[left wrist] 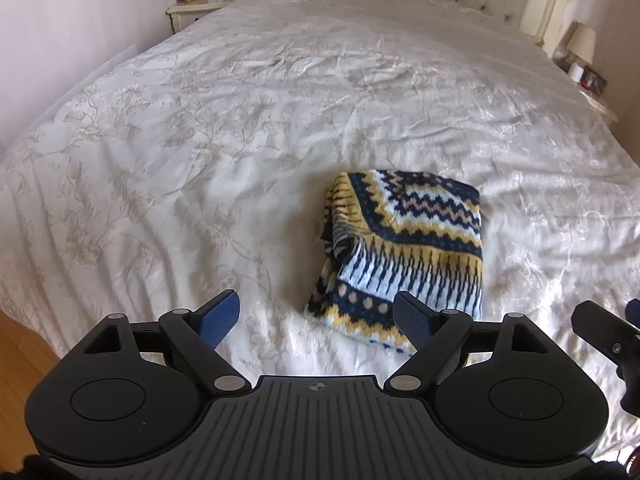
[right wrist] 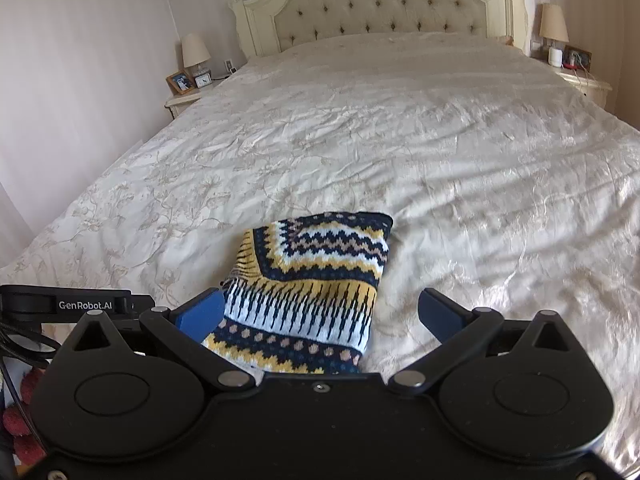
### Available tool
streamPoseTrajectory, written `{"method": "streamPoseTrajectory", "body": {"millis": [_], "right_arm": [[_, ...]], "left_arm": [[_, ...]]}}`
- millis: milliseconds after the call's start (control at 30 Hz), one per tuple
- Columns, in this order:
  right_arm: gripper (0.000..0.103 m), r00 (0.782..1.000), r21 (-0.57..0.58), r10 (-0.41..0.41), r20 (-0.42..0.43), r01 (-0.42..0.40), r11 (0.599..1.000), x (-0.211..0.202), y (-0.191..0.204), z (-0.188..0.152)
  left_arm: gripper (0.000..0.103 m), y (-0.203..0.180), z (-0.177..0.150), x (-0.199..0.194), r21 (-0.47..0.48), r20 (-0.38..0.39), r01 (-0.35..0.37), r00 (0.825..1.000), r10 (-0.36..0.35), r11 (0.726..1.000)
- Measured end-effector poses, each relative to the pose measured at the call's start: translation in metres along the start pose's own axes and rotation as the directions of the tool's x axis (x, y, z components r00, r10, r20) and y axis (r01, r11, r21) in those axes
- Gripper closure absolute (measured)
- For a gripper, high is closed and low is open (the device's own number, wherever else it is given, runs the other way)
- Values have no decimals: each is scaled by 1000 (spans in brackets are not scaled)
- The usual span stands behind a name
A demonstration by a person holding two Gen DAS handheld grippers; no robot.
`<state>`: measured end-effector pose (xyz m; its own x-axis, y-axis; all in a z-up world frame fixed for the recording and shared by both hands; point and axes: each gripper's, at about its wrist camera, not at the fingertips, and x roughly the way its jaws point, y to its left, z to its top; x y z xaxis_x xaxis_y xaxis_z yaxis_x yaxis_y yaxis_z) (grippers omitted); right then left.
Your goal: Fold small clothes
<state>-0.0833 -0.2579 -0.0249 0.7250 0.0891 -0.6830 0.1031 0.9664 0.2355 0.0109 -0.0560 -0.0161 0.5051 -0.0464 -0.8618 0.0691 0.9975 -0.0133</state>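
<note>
From your left wrist camera, the left gripper (left wrist: 316,316) hangs above the near edge of the bed (left wrist: 240,120) with its jaws spread wide and nothing between them. The knitted garment (left wrist: 404,256) lies folded into a compact bundle on the bedspread, ahead and to the right of the jaws, its near corner just behind the right finger. The fold looks loose on its left side, where the fabric bunches up.

From your right wrist camera, the right gripper (right wrist: 320,316) also has its jaws spread and empty, with the garment's near hem directly below and between them. The left gripper's body shows at the left edge.

If you pinch only the top layer here, the bundle could unroll as you lift. The two grippers sit close together, so you could knock one against the other.
</note>
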Motion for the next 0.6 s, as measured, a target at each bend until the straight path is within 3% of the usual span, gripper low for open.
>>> {"method": "streamPoseTrajectory", "body": {"millis": [600], "right_arm": [[1,999,43,-13,-51,16,999,-7,-9,-10]], "left_arm": [[19,-20,-17,-11,79,4,3,1000,-3,997]]}}
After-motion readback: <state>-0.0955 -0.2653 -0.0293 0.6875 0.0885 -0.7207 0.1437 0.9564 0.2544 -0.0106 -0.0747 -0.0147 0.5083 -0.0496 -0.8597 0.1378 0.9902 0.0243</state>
